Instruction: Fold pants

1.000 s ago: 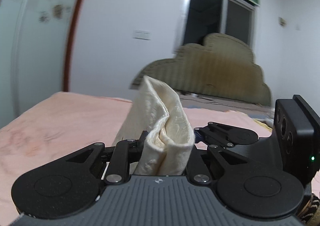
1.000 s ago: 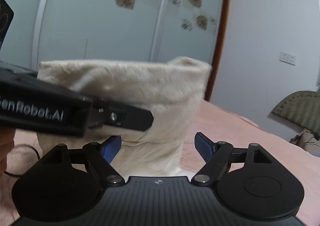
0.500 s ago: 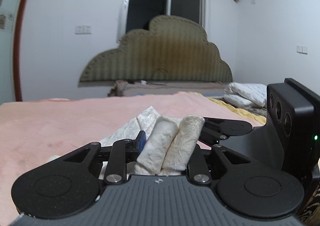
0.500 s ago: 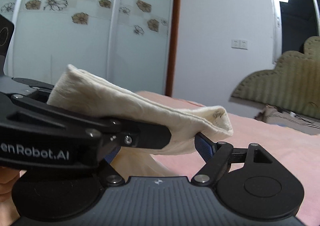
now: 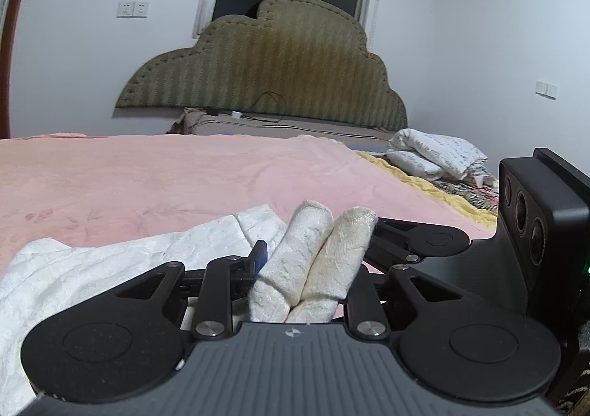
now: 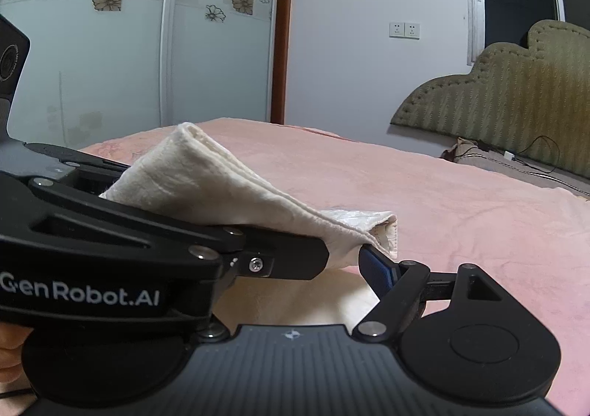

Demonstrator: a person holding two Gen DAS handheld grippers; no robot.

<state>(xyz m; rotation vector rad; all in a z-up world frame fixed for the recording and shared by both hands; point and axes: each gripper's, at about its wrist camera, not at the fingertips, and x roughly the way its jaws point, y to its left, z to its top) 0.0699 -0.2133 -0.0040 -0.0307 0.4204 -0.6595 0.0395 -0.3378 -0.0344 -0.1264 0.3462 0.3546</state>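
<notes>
The cream pants (image 5: 110,261) lie on the pink bed, their bulk spread to the left in the left wrist view. My left gripper (image 5: 313,261) is shut on a folded bunch of the pants (image 5: 324,250) that pokes up between its fingers, low over the bed. In the right wrist view the folded pants (image 6: 221,191) slope down to the bed, held by the left gripper body (image 6: 110,250) crossing in front. My right gripper (image 6: 332,268) is open just behind the cloth; its blue right pad (image 6: 376,268) sits at the fold's edge, its left finger hidden.
The pink bed cover (image 5: 166,172) stretches ahead to a green headboard (image 5: 280,66). Folded white bedding (image 5: 435,154) lies at the right on a yellow blanket. A wardrobe with flower doors (image 6: 129,29) stands beyond the bed's far side. A cable lies by the headboard.
Both grippers swung round toward the headboard and came down. The pants, held up a second ago, now lie lowered onto the bed with the fold still in my left gripper.
</notes>
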